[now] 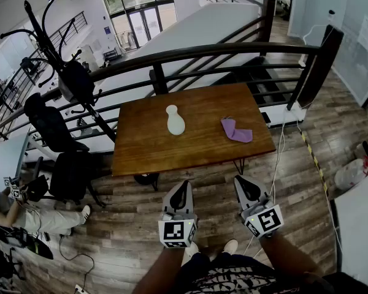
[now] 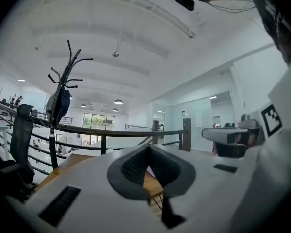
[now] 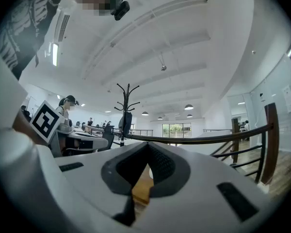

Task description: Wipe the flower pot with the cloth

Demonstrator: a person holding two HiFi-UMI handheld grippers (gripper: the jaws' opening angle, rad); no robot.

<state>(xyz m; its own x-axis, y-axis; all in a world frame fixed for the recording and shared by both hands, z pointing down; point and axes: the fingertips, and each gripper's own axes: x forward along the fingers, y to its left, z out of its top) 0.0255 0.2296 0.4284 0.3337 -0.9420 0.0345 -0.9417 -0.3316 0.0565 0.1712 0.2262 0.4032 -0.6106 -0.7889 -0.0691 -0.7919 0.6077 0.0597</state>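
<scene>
Though they're empty, left gripper (image 1: 183, 184), right gripper (image 1: 244, 179) closed

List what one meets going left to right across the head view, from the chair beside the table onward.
black office chair → white flower pot → purple cloth

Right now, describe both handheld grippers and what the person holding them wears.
The left gripper and right gripper are light grey plastic shells with dark ribbed pads lining a teardrop opening. Each carries a white marker cube with black square codes. The person wears a dark garment with a white pattern and white shoes.
</scene>
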